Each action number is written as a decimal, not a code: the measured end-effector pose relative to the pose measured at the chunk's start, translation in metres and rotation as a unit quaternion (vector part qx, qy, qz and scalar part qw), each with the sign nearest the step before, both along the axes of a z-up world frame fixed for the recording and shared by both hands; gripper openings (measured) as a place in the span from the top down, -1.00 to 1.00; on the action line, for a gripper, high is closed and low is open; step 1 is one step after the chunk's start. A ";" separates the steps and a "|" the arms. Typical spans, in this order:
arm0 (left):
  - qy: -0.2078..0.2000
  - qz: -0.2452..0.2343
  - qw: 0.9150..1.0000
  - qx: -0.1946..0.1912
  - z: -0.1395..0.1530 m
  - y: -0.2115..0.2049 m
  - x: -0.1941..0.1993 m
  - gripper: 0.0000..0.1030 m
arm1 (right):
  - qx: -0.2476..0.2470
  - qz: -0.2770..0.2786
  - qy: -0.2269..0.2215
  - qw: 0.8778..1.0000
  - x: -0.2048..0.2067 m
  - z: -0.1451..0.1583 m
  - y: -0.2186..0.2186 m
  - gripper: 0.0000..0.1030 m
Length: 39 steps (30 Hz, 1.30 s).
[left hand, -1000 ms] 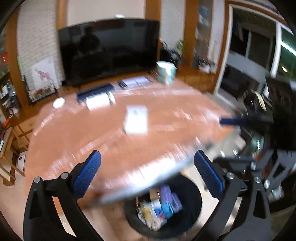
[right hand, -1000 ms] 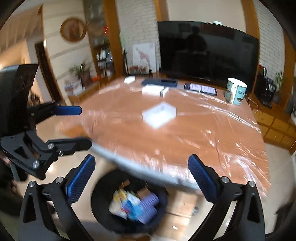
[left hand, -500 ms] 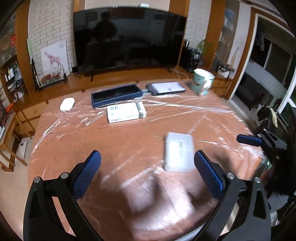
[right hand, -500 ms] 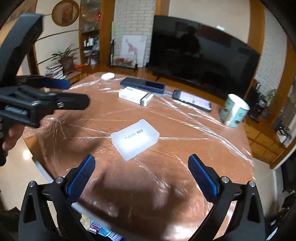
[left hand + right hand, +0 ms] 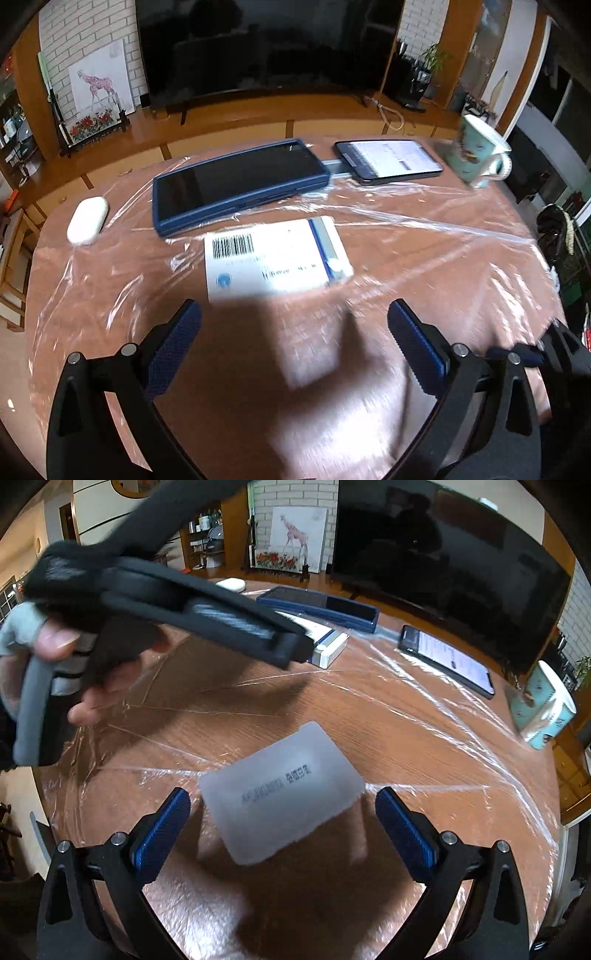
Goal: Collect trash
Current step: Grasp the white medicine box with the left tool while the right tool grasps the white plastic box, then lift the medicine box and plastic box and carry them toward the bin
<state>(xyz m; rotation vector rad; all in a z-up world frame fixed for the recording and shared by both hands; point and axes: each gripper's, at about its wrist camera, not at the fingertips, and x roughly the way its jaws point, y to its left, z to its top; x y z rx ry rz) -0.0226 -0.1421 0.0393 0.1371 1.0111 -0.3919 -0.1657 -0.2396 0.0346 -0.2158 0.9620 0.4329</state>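
Note:
A white carton with a barcode (image 5: 275,258) lies flat on the plastic-wrapped wooden table (image 5: 424,258). My left gripper (image 5: 293,325) hovers open just short of it, with nothing between its fingers. In the right wrist view a frosted white plastic case (image 5: 280,790) with printed text lies on the table. My right gripper (image 5: 282,808) is open, and the near end of the case sits between its blue pads (image 5: 162,834) without touching them. The same carton (image 5: 325,646) shows farther back, partly hidden by the left gripper's body (image 5: 207,616).
A blue-cased tablet (image 5: 240,184), a lit phone (image 5: 388,160), a teal mug (image 5: 476,155) and a white oval case (image 5: 86,219) line the table's far side. A hand (image 5: 59,642) holds the left gripper. A television stands behind.
Both grippers rose from beside the black bin under the table edge and moved forward over the tabletop. The bin has dropped out of view. Both stayed open.

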 end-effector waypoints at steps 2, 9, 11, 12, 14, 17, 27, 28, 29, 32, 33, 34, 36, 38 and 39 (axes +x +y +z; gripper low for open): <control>0.010 0.003 1.000 0.001 -0.006 -0.003 0.011 -0.96 | 0.003 0.003 0.014 1.000 0.004 -0.004 0.002 -0.92; 0.026 0.007 1.000 0.014 -0.022 -0.008 0.034 -0.96 | 0.007 0.018 0.039 0.999 0.011 -0.010 0.004 -0.92; 0.030 0.004 0.999 0.015 -0.024 -0.009 0.037 -0.96 | 0.005 0.023 0.043 0.999 0.013 -0.011 0.007 -0.92; 0.027 0.003 0.999 0.018 -0.024 -0.010 0.038 -0.96 | 0.001 0.027 0.044 0.999 0.013 -0.012 0.008 -0.92; 0.022 -0.003 0.999 0.033 -0.025 -0.014 0.038 -0.96 | -0.008 0.033 0.046 0.998 0.013 -0.014 0.011 -0.91; 0.012 -0.009 0.999 0.048 -0.027 -0.018 0.037 -0.96 | -0.021 0.045 0.039 0.998 0.012 -0.014 0.018 -0.79; -0.006 -0.016 0.999 0.041 -0.022 -0.015 0.028 -0.94 | 0.030 0.022 0.053 0.998 0.008 -0.008 0.001 -0.75; -0.007 -0.015 0.999 0.038 -0.020 -0.013 0.027 -0.94 | 0.033 0.018 0.053 0.998 0.007 -0.007 0.000 -0.75; -0.007 -0.015 0.999 0.036 -0.019 -0.013 0.026 -0.94 | 0.038 0.012 0.052 0.998 0.006 -0.005 -0.002 -0.75; -0.009 -0.013 0.999 0.029 -0.015 -0.010 0.021 -0.94 | 0.061 -0.002 0.054 0.997 0.003 -0.003 -0.009 -0.75; -0.010 -0.013 0.999 0.027 -0.014 -0.008 0.020 -0.94 | 0.069 -0.010 0.054 0.996 0.002 -0.001 -0.012 -0.75; -0.011 -0.012 1.000 0.023 -0.012 -0.007 0.017 -0.94 | 0.075 -0.016 0.055 0.996 0.000 0.000 -0.015 -0.75; -0.012 -0.008 1.000 0.017 -0.008 -0.004 0.013 -0.94 | 0.079 -0.026 0.054 0.995 -0.001 0.000 -0.018 -0.75; -0.012 -0.005 1.000 0.013 -0.007 -0.002 0.009 -0.94 | 0.082 -0.031 0.055 0.995 -0.005 0.001 -0.020 -0.75; -0.013 -0.003 1.000 0.013 -0.006 -0.001 0.007 -0.94 | 0.083 -0.035 0.055 0.994 -0.006 0.001 -0.021 -0.75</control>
